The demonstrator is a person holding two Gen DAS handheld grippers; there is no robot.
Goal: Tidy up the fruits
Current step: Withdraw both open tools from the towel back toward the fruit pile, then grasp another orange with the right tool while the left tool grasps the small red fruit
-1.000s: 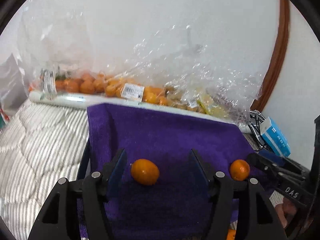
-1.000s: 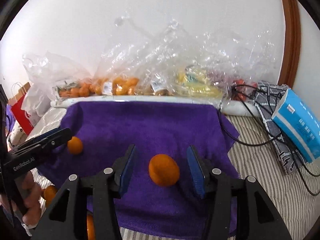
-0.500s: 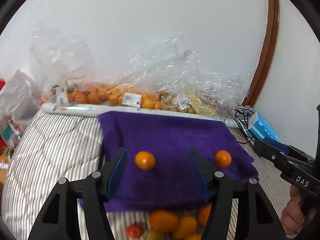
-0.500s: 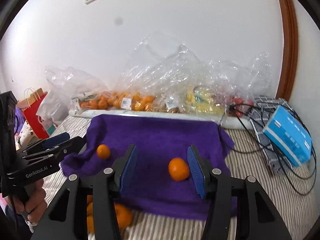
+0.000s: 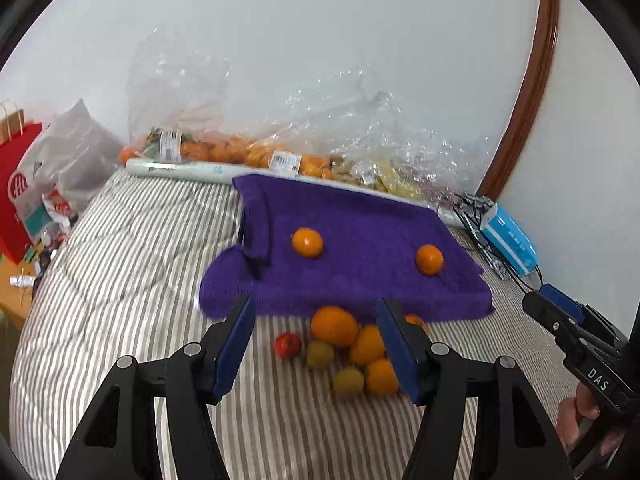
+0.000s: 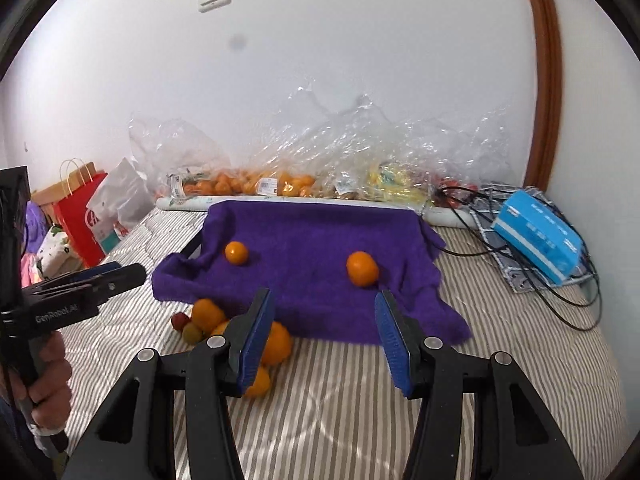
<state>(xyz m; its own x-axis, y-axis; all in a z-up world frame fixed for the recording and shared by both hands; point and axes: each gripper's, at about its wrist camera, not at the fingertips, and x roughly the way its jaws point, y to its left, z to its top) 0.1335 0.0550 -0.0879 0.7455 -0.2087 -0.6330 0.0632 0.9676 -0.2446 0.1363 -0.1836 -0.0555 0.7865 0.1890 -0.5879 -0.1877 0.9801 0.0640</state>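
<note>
Both claws hang over the striped bedcover [image 5: 132, 264], and neither one has anything in it. The left gripper [image 5: 316, 346] has its blue pads spread apart with only air between them; the right gripper [image 6: 322, 334] stands the same way, jaws parted and empty.

A purple towel [image 6: 312, 236] is draped over something raised in the middle of the bed. Two oranges sit on top of it, well apart: the left orange [image 6: 236, 253] near the towel's left edge, the right orange [image 6: 362, 269] further to the right.

Just in front of the towel's near edge, on the bedcover, lies a small pile of fruit [image 5: 352, 344]: several more oranges bunched together and touching, two greenish-yellow fruits [image 5: 320, 354] among them, and a red tomato [image 5: 287, 345] at the left of the heap.

Along the far wall, clear plastic bags [image 6: 360, 152] hold more oranges and some yellow produce. A blue box [image 6: 538, 236] rests on tangled black cables at the far right, and a red paper bag [image 6: 78, 216] stands off the bed to the left.
</note>
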